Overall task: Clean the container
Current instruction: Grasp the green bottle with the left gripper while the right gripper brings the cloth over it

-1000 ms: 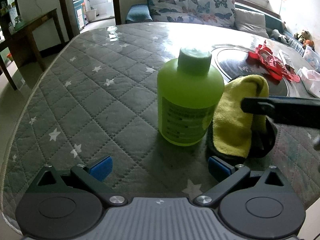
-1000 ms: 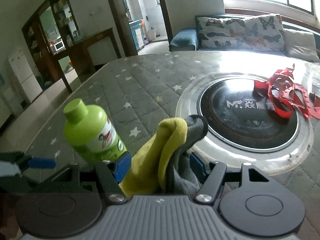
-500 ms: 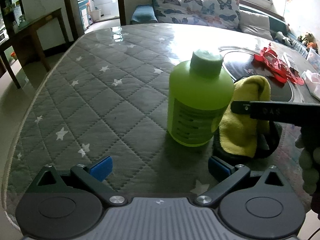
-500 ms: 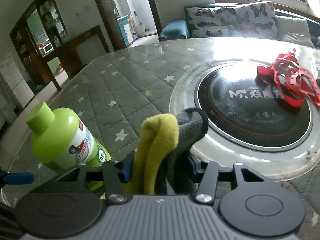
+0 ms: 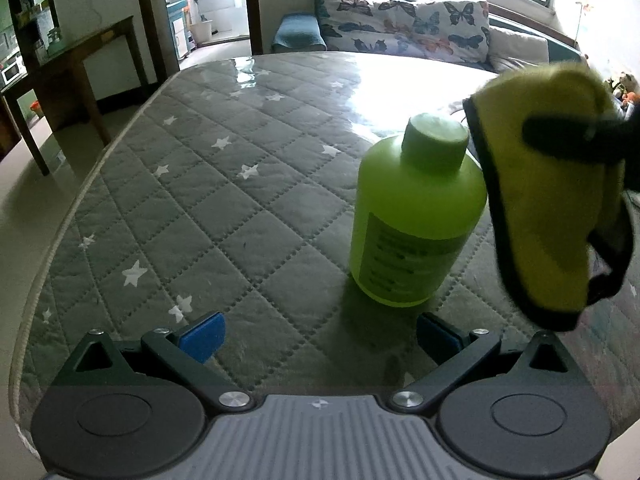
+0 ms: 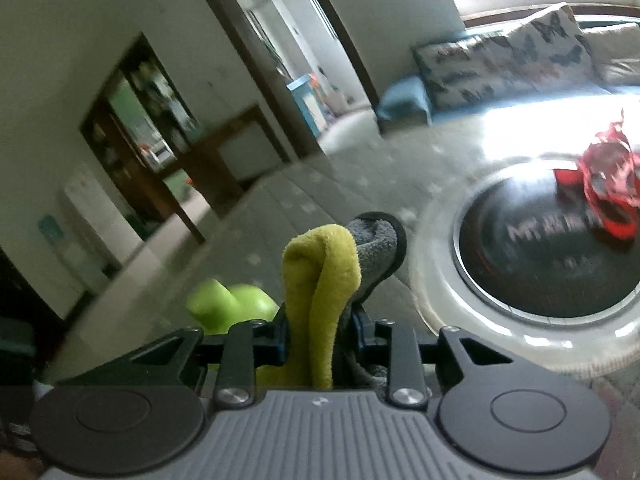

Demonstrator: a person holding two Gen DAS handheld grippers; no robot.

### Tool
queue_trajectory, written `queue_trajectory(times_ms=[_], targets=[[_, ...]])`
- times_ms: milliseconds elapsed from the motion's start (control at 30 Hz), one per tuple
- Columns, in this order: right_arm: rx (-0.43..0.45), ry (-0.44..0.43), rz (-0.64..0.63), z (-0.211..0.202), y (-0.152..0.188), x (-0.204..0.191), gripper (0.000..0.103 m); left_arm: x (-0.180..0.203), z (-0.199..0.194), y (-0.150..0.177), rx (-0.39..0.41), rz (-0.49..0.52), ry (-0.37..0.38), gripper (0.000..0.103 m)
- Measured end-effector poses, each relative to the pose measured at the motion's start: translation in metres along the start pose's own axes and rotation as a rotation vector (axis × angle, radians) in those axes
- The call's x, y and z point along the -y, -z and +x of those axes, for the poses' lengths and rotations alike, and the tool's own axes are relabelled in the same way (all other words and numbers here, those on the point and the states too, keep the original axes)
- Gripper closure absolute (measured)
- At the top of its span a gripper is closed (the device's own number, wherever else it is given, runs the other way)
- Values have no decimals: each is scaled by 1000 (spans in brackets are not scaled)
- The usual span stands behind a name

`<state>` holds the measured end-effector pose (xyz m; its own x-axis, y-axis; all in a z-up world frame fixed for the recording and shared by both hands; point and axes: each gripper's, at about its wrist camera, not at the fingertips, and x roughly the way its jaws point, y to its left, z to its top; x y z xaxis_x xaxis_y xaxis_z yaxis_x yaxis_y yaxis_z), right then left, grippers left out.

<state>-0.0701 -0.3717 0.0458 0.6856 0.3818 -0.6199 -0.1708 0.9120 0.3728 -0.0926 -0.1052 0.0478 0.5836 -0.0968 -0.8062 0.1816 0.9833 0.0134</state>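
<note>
The green bottle [image 5: 416, 216] stands upright, cap on, on the quilted, star-patterned table [image 5: 208, 208], toward the near right part of it. Seen from the left wrist camera it sits at about one o'clock from the left gripper [image 5: 318, 332], whose jaws are spread wide with nothing between them, blue pads low over the table just short of the bottle. At three o'clock from the bottle, lifted clear of the table, hangs the yellow cloth [image 5: 548, 208] with its dark edging, just beside the bottle's shoulder. The right gripper [image 6: 320, 344] has its jaws closed tight on that cloth, the yellow and grey folds bunched up above them. Beyond, at two o'clock, a round black hob [image 6: 548, 252] is set into the table, with a red tangle [image 6: 608, 196] on its far side.
</note>
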Motion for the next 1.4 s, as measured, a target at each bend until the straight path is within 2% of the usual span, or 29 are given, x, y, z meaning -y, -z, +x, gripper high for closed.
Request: queue_trajectory(times_ms=[700, 1400], targets=[[65, -184, 32, -1, -12, -4, 74, 6, -9, -15, 66, 32, 13, 0], [70, -210, 0, -5, 10, -10, 74, -3, -2, -16, 65, 20, 13, 0]])
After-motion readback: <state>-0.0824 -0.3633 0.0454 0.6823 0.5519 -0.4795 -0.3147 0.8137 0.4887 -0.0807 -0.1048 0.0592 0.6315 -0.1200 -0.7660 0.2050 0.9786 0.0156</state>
